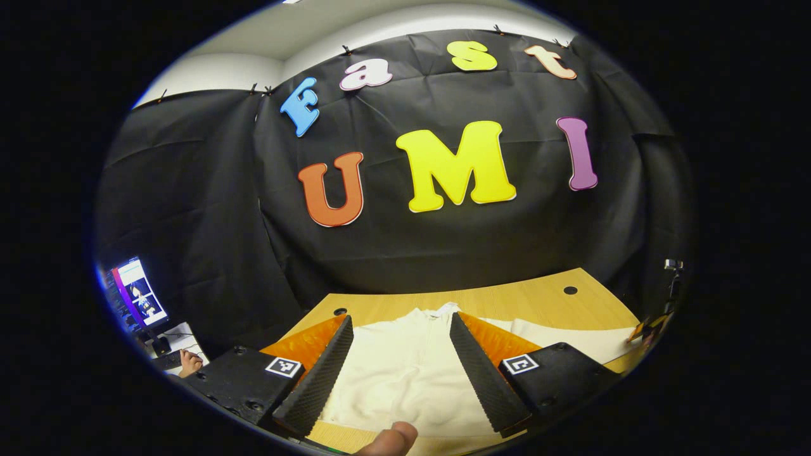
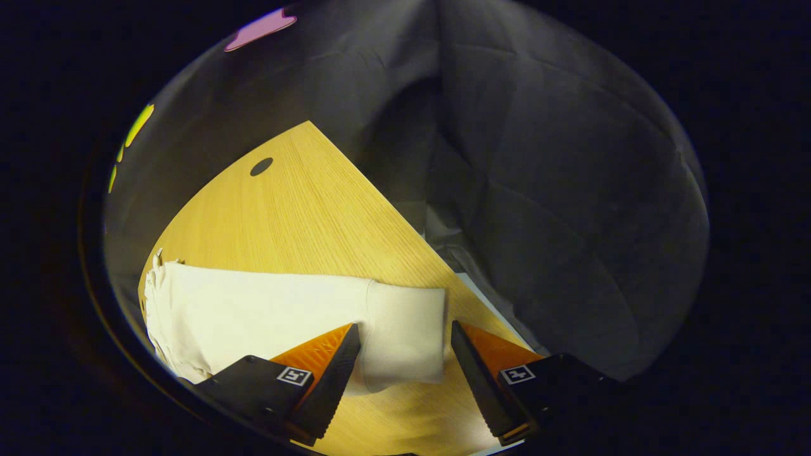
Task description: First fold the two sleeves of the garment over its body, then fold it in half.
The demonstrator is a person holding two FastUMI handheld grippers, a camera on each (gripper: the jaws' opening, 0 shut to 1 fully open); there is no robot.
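A cream-white garment (image 1: 399, 373) lies flat on the wooden table (image 1: 519, 301), its collar toward the far edge. My left gripper (image 1: 402, 370) is open above the garment's body, fingers wide apart with cloth showing between them. One sleeve (image 1: 570, 339) stretches out to the right. In the right gripper view that sleeve (image 2: 279, 310) lies straight across the table (image 2: 304, 209), ending in a ribbed cuff (image 2: 405, 335). My right gripper (image 2: 402, 373) is open, its fingers on either side of the cuff and not pressing on it.
A fingertip (image 1: 389, 440) shows at the bottom edge of the left gripper view. A monitor (image 1: 136, 294) and a person's hand (image 1: 189, 363) sit off the table at the left. The table has a round cable hole (image 2: 261, 166) near its far corner.
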